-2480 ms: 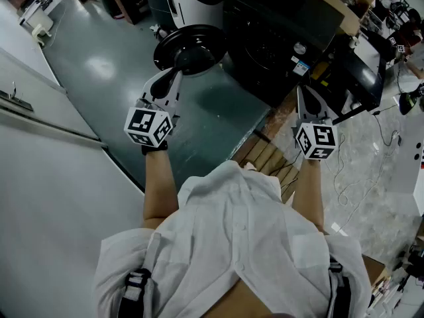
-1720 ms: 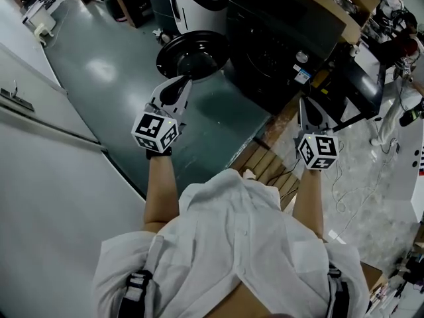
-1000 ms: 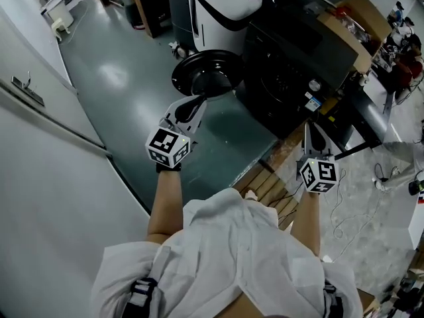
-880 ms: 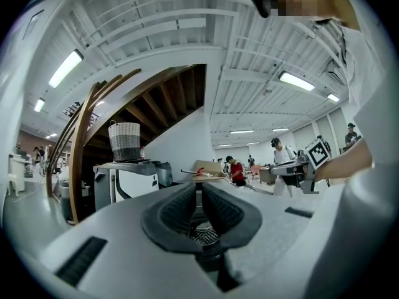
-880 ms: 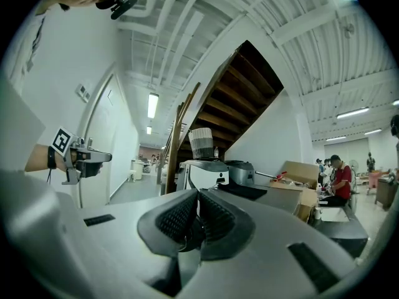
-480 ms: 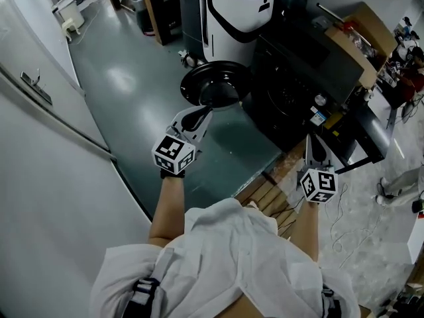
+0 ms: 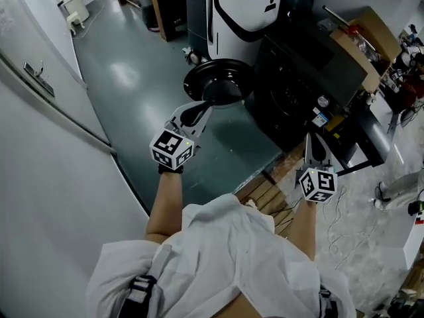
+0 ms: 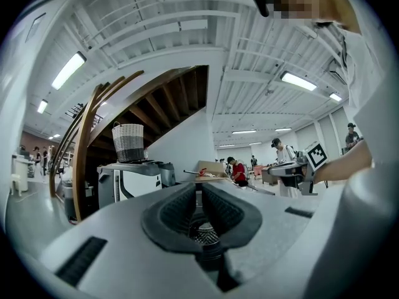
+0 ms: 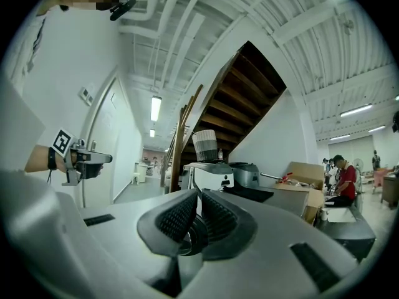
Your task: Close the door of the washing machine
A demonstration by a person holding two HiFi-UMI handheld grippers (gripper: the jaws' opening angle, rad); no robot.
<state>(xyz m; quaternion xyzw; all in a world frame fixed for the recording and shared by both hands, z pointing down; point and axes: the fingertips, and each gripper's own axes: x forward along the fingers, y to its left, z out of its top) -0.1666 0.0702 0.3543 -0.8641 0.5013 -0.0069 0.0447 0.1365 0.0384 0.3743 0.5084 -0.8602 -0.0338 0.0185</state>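
**While the door stands open, both jaws are pressed together and empty**

Seen from the head view, a white wall panel (image 7: 46, 177) takes up the whole left side, its curved lower edge meeting the grey-green floor (image 7: 126, 78). That floor is a broad bare strip running up to the machines, the widest open room in sight.

Next comes the left gripper (image 7: 203, 106), pointing level toward the round black door (image 7: 218, 79). Its jaws are pressed together with nothing between the ribbed pads, as its own view shows. The tip lies at the door's near rim; whether it touches cannot be told.

The door is swung wide out over the floor, hinged to the front of the black washing machine (image 7: 298, 78) just to its right. Behind the door stands a white-and-black unit (image 7: 242, 12), close to the door's far rim.

Further right, the right gripper (image 7: 310, 143) points level, near the washing machine's front lower corner but apart from it. Its jaws are also pressed together and pinch nothing.

Below it a wooden pallet (image 7: 268, 191) borders the floor's edge, and loose cables (image 7: 344, 197) trail across the pale floor at the right.
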